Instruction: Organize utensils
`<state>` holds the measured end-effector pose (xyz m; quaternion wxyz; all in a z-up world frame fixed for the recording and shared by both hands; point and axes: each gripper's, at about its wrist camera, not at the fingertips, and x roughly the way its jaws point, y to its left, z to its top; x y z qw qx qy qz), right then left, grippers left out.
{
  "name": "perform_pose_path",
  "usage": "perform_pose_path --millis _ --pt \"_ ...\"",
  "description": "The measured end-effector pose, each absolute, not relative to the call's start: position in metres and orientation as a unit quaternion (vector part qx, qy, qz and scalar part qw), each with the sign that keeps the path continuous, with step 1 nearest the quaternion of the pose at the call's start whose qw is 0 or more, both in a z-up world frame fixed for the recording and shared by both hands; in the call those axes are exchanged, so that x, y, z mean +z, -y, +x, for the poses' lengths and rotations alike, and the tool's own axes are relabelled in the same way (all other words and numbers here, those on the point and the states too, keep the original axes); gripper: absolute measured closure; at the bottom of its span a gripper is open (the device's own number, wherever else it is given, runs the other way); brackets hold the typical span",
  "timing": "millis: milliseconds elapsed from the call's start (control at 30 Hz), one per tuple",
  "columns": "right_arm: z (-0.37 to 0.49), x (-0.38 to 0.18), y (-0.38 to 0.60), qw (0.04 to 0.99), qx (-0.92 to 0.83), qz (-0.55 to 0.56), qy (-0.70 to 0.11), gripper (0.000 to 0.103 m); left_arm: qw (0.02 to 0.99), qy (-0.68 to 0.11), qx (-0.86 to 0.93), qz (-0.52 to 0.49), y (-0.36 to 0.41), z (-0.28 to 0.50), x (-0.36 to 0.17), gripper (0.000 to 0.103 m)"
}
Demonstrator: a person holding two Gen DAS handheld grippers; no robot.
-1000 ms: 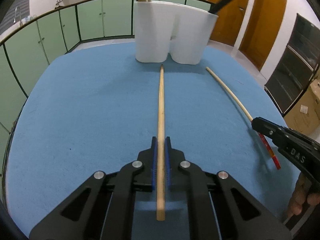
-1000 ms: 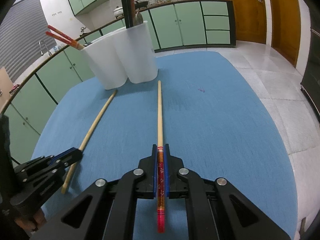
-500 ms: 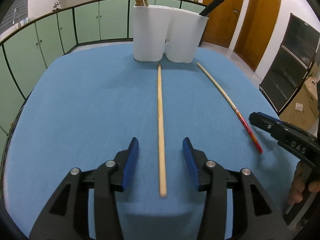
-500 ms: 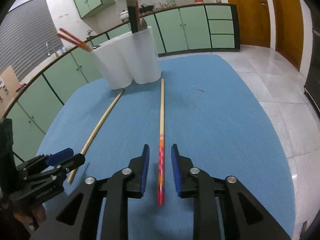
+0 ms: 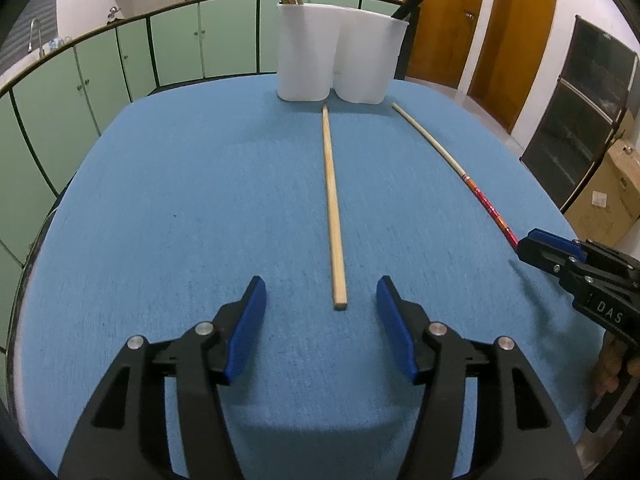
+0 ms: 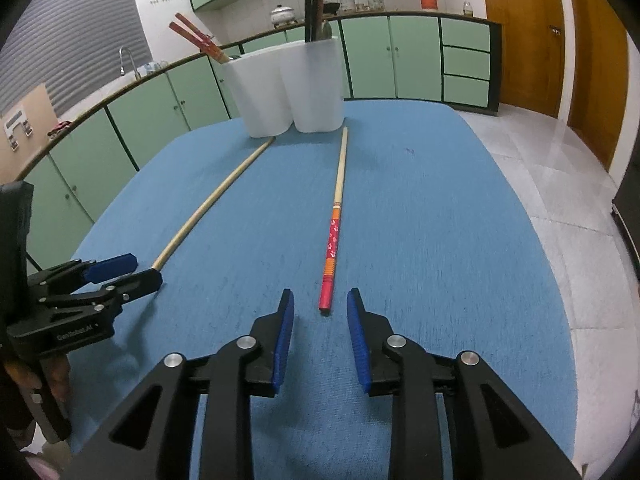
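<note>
While two chopsticks lie flat on the blue table [image 5: 160,208], nothing holds them. The plain wooden chopstick [image 5: 333,208] runs from the white holder [image 5: 340,60] at the far edge toward the near edge. The red-ended chopstick [image 6: 335,220] lies beside it, apart from it, nearer the right edge. The left gripper [image 5: 320,300] has just been opening; its jaws stand wide, the plain stick's near end just past them, untouched. The right gripper [image 6: 320,312] has just been opening too, its jaws released, the red tip between them but not pressed. More chopsticks stand in the holder.
</note>
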<state>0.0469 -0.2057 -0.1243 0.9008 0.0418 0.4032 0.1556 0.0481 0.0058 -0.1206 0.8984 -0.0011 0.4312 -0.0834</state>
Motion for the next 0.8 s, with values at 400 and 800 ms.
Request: perform_pose_path --millis 400,800 --pt "0.058 -0.13 0.196 0.897 0.144 0.024 -0.417 0.081 0.898 -0.434 -0.07 0.003 0.0 0.051 -0.122 0.054" --pt "0.056 -0.129 0.192 0.902 0.134 0.002 -0.411 0.096 0.899 -0.434 -0.067 -0.004 0.004 0.05 -0.12 0.097"
